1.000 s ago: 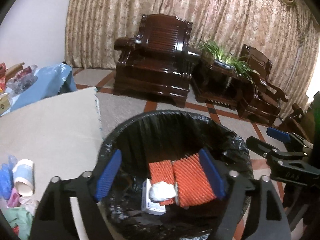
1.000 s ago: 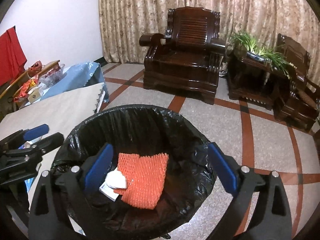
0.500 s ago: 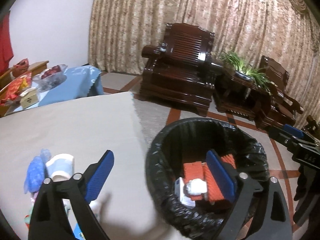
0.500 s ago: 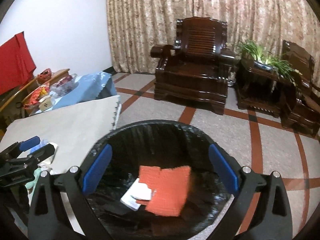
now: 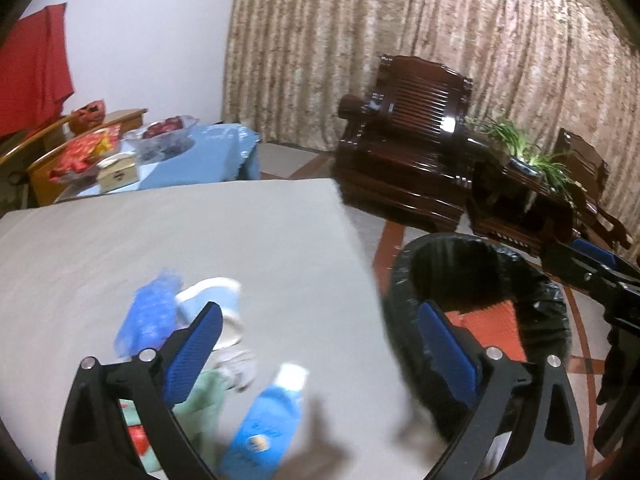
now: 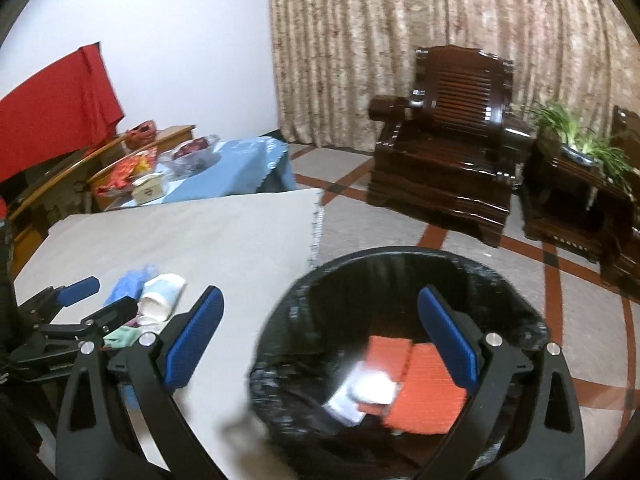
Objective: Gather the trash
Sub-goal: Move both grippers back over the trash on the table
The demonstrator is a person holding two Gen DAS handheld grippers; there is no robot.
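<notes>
A bin with a black liner (image 5: pixel 404 280) (image 6: pixel 280 320) stands on the floor by the table's right edge. In it lie orange mesh (image 6: pixel 428 388) (image 5: pixel 496 328) and white crumpled trash (image 6: pixel 372 388). On the beige table (image 5: pixel 200 248) lie a blue bottle (image 5: pixel 268 428), a blue wrapper (image 5: pixel 150 316), a white-blue cup (image 5: pixel 224 304) on its side, white paper (image 5: pixel 240 364) and green cloth (image 5: pixel 204 408). My left gripper (image 5: pixel 320 352) is open and empty over the table edge. My right gripper (image 6: pixel 320 336) is open and empty over the bin's left rim.
A dark wooden armchair (image 6: pixel 444 168), a side table with a plant (image 6: pixel 572 176) and curtains stand behind. A blue-covered table with snacks (image 5: pixel 168 160) is at the back left. The floor is tiled with red stripes.
Both grippers have swung left from above the bin toward the table. The table trash has come into the left wrist view. Both stay open and empty.
</notes>
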